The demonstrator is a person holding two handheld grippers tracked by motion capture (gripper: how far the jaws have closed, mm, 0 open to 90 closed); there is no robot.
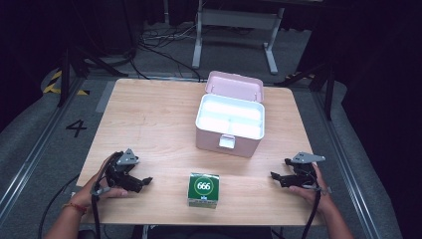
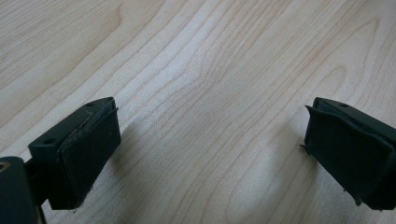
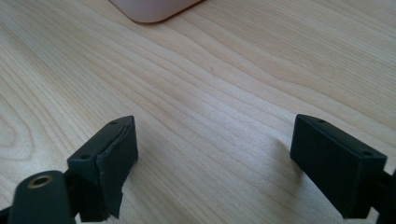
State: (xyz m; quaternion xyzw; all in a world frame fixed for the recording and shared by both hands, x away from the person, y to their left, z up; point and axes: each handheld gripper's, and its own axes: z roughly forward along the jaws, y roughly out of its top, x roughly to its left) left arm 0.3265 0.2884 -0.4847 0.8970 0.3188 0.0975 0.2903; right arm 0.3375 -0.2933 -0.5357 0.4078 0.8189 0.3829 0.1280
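Dark room, grey floor with cables and a painted "4" at left of the high view. Pale wood tabletop at centre. Pink case at upper middle, lid raised, white tray inside looking bare. Green box at lower middle, well short of the case, untouched, between the two tongs. Reads "666" in a white ring on top; smaller print on its front too small to read.

Left tongs at lower left, jaws spread wide, holding nothing, low over bare wood. Right tongs at lower right, likewise wide and holding nothing, with a corner of the case at the top of its own view.

Likely barely begun: case ready, box yet to be gripped, lifted and set inside.
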